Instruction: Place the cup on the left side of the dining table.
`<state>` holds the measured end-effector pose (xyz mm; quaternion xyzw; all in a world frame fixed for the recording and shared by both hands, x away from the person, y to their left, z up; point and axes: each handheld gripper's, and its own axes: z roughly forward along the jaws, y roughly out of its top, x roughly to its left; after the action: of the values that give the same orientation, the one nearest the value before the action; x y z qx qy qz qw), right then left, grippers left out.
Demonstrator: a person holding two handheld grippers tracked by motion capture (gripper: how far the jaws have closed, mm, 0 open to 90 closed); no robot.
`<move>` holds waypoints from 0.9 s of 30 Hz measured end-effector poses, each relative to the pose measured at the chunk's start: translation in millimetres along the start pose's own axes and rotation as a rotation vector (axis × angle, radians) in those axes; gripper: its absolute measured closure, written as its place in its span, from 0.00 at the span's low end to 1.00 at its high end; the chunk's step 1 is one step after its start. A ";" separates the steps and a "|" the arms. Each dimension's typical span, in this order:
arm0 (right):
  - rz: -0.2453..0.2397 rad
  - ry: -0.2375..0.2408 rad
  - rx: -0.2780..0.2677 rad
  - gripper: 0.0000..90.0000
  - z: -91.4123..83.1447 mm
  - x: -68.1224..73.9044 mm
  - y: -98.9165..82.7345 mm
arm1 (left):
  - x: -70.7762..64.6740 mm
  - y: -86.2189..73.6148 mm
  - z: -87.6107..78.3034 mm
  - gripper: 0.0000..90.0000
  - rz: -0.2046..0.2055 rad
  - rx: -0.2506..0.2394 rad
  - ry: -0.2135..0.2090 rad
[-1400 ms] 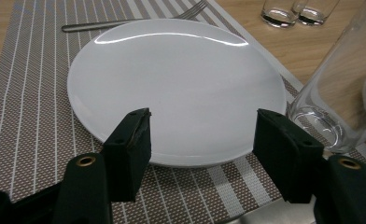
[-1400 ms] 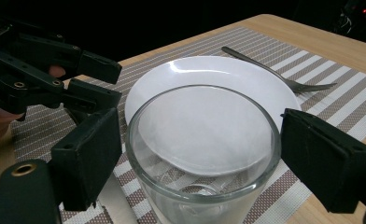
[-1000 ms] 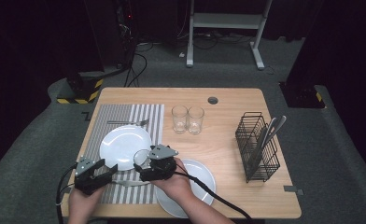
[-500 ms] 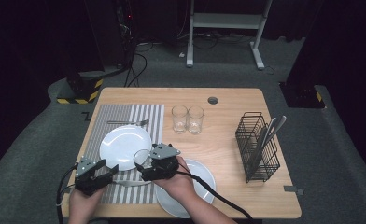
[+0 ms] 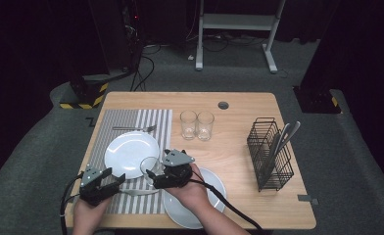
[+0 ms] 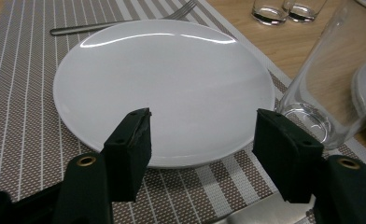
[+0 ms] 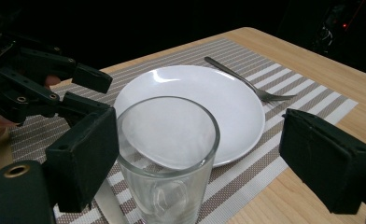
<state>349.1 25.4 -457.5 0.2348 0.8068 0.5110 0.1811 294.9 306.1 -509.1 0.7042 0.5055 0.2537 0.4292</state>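
Standing just off the table's (image 5: 239,147) corner, I judged the glass (image 7: 167,158) to be light, rigid and slick-walled, and breakable if it tipped against a plate; the safest hold looked to be across the straight wall about halfway up, with the pads square on either side, not on the thin rim. It was a plain clear tumbler, empty, upright, with a thicker base, and it stood on the striped placemat (image 5: 131,122) just beside the near edge of the white plate (image 5: 131,152), with a second plate (image 5: 214,186) close on its other side. The right gripper (image 7: 204,154) had its jaws spread wide around the glass; one pad seemed to be at the wall, the other stood well clear, so nothing was gripped. The left gripper (image 6: 209,149) hung wide open and empty at the plate's near edge, above a knife (image 5: 141,192) lying on the mat. A fork (image 5: 133,129) lay beyond the plate.
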 end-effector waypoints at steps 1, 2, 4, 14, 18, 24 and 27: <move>0.001 -0.002 0.001 0.13 -0.4 -0.6 -0.8 | -0.3 -0.1 0.2 0.41 0.001 0.001 0.000; 0.005 -0.003 0.001 0.13 -0.8 -1.3 -1.5 | -0.6 -0.3 0.0 0.41 0.001 0.004 -0.001; 0.007 -0.006 0.000 0.13 -1.9 -2.6 -2.7 | -1.4 -1.2 -0.3 0.41 0.003 0.005 -0.001; 0.011 -0.028 -0.010 0.13 -13.8 -7.3 -7.9 | -4.7 -2.6 -1.4 0.41 0.011 0.010 -0.007; 0.019 -0.039 -0.016 0.13 -21.2 -11.4 -10.3 | -6.4 -2.5 -0.4 0.41 0.010 0.011 -0.015; 0.027 -0.062 -0.031 0.13 -35.2 -19.1 -14.9 | -10.8 -2.5 1.7 0.41 0.023 0.015 -0.025; 0.035 -0.077 -0.033 0.13 -42.5 -24.8 -19.5 | -13.3 -2.7 3.0 0.41 0.031 0.019 -0.032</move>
<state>343.2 -27.2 -456.3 0.2651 0.7866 0.5178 0.2071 291.1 292.9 -511.9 0.7201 0.4900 0.2441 0.4264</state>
